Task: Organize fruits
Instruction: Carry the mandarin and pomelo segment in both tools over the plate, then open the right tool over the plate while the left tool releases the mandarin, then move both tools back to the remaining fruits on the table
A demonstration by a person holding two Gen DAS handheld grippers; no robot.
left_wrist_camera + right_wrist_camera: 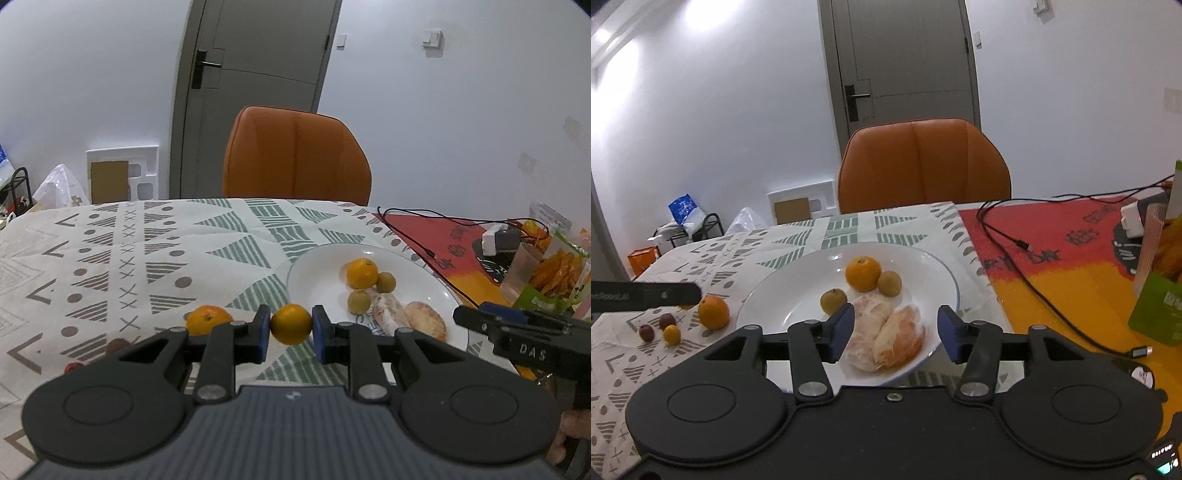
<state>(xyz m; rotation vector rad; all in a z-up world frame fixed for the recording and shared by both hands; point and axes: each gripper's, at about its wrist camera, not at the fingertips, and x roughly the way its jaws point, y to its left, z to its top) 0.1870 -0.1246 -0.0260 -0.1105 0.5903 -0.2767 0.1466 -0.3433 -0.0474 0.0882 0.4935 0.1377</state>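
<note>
Left hand-held gripper [291,328], nearest the lens, pinches a small round orange kumquat [291,324] between its blue pads, just beside the wide white ceramic plate [768,295]. Being round, the kumquat shows no long axis. That plate holds 1 mandarin [863,273], 2 olive-green round fruits [833,301] and 2 peeled citrus segments [897,339]. Right hand-held gripper [895,334] hangs wide open and empty above the segments. Another mandarin [713,312] sits on the patterned bench [701,258].

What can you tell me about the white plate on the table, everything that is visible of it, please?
The white plate is round and wide, with a glossy surface like ceramic and a thin bluish line at its rim. It lies flat on the patterned tablecloth, beside the red and yellow mat. In it are one mandarin, two small greenish-brown fruits, and two peeled citrus pieces. No gripper touches it.
</note>
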